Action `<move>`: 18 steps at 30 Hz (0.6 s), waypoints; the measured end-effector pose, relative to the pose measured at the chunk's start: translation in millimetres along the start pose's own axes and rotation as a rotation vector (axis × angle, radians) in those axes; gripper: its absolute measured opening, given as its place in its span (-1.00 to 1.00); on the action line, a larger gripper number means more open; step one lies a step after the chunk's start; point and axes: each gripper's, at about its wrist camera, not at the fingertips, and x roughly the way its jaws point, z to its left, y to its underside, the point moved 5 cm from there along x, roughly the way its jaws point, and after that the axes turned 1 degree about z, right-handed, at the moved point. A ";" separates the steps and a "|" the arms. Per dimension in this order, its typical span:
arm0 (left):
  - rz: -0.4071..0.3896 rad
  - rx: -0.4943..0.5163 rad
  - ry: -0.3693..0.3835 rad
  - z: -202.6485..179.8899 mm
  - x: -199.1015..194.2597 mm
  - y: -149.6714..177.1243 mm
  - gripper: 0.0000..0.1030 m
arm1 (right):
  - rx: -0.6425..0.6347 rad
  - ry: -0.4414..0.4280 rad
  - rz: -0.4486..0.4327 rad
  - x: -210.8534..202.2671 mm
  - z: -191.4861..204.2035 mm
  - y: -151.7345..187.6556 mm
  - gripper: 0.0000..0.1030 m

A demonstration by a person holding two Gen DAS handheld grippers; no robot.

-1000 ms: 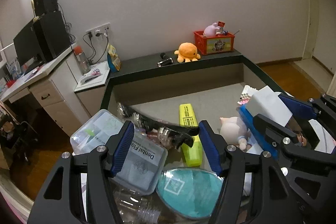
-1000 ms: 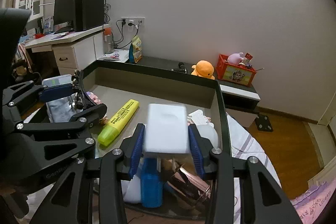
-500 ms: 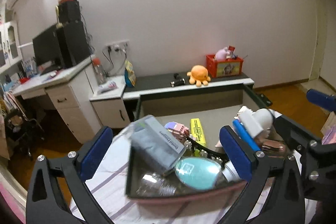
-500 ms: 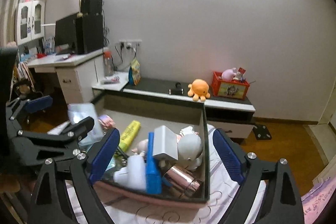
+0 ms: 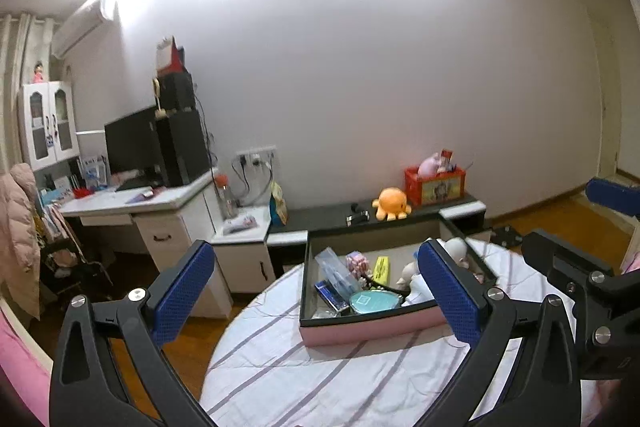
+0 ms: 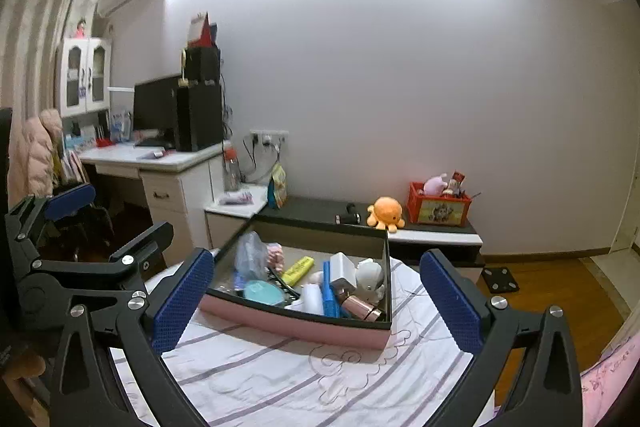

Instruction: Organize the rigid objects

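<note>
Both grippers (image 5: 316, 293) (image 6: 316, 301) wide open, empty, yellow highlighter (image 6: 298, 270) long axis toward far wall

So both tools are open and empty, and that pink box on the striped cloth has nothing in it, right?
Not quite. Both the left tool and the right tool are open and empty, but the pink box on the striped cloth is full of items, as the right wrist view shows.
</note>
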 end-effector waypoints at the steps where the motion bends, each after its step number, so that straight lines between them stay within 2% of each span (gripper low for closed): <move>1: -0.011 -0.005 0.002 1.7 -10.1 -2.3 1.00 | 0.007 -0.004 -0.013 -11.6 2.4 -1.4 1.00; 10: -0.105 -0.035 0.014 4.3 -86.0 -20.7 1.00 | 0.004 0.011 -0.104 -88.7 12.2 -15.9 1.00; 18: -0.135 -0.068 0.006 8.3 -140.8 -21.3 1.00 | 0.009 0.023 -0.142 -141.3 18.3 -17.6 1.00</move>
